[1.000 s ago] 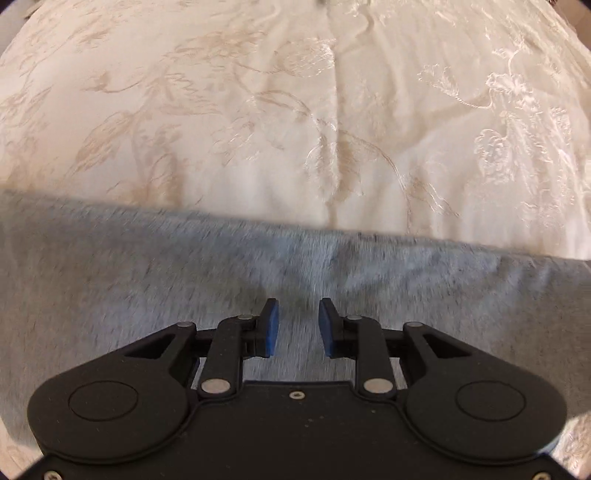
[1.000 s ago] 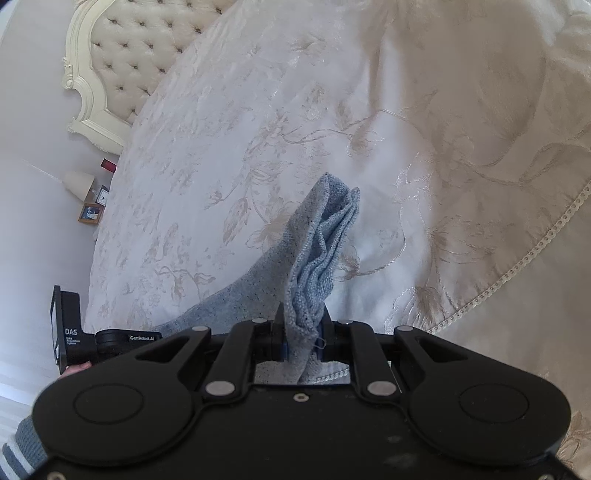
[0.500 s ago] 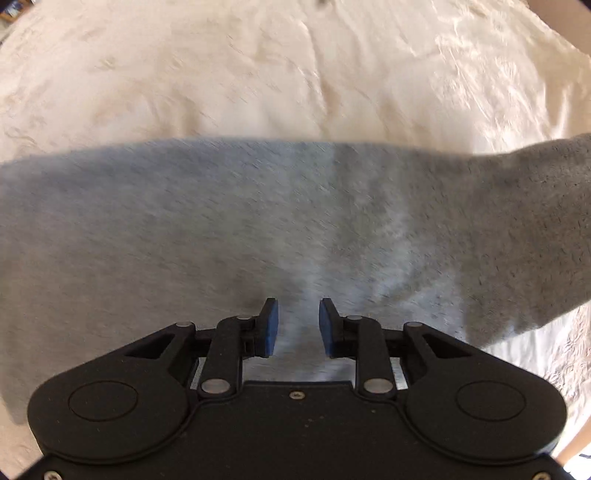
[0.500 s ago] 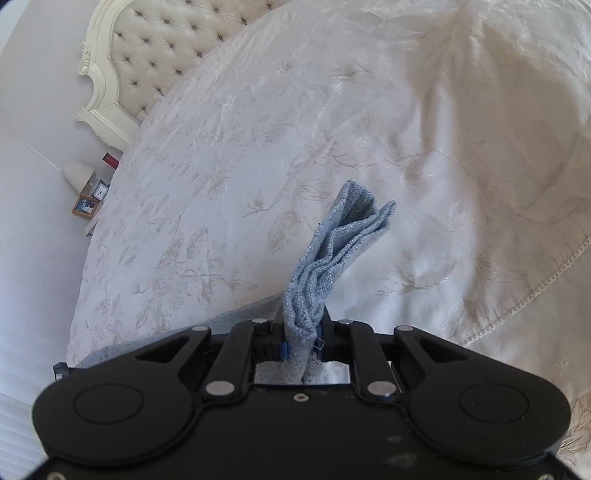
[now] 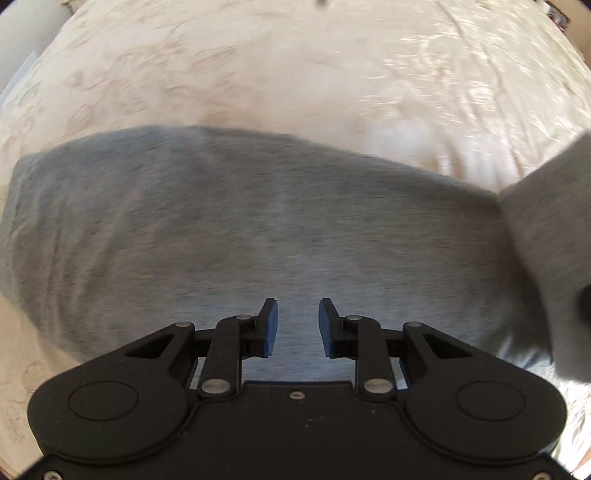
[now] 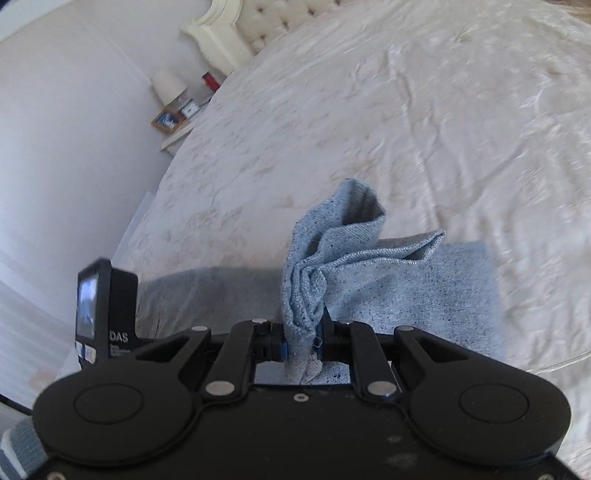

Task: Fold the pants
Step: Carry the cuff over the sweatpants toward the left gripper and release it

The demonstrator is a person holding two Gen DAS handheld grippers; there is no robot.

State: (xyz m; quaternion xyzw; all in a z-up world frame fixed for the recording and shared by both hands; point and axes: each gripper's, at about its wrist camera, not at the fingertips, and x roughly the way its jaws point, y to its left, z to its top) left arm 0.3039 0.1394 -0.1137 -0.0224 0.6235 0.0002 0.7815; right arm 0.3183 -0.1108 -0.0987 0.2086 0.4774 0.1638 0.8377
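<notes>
Light blue-grey pants (image 5: pixel 258 236) lie spread across a cream embroidered bedspread (image 5: pixel 295 74). My left gripper (image 5: pixel 298 325) hovers above the flat cloth, pointing almost straight down, its blue pads apart with nothing between them. At the right edge of that view a lifted flap of the pants (image 5: pixel 546 229) rises off the bed. In the right wrist view my right gripper (image 6: pixel 303 341) is shut on a bunched hem of the pants (image 6: pixel 332 258), which sticks up past the fingers. The rest of the pants (image 6: pixel 424 295) lies on the bedspread (image 6: pixel 406 129) below.
A tufted cream headboard (image 6: pixel 258 22) stands at the far end of the bed. A nightstand with a lamp (image 6: pixel 168 85), a small clock and a picture frame (image 6: pixel 166 120) sits by the white wall. The left gripper's camera unit (image 6: pixel 99 314) shows at lower left.
Both hands swept across the bed. The right gripper carried the bunched hem over the spread cloth and rolled. Under the left gripper, bedspread gave way to the pants filling the view.
</notes>
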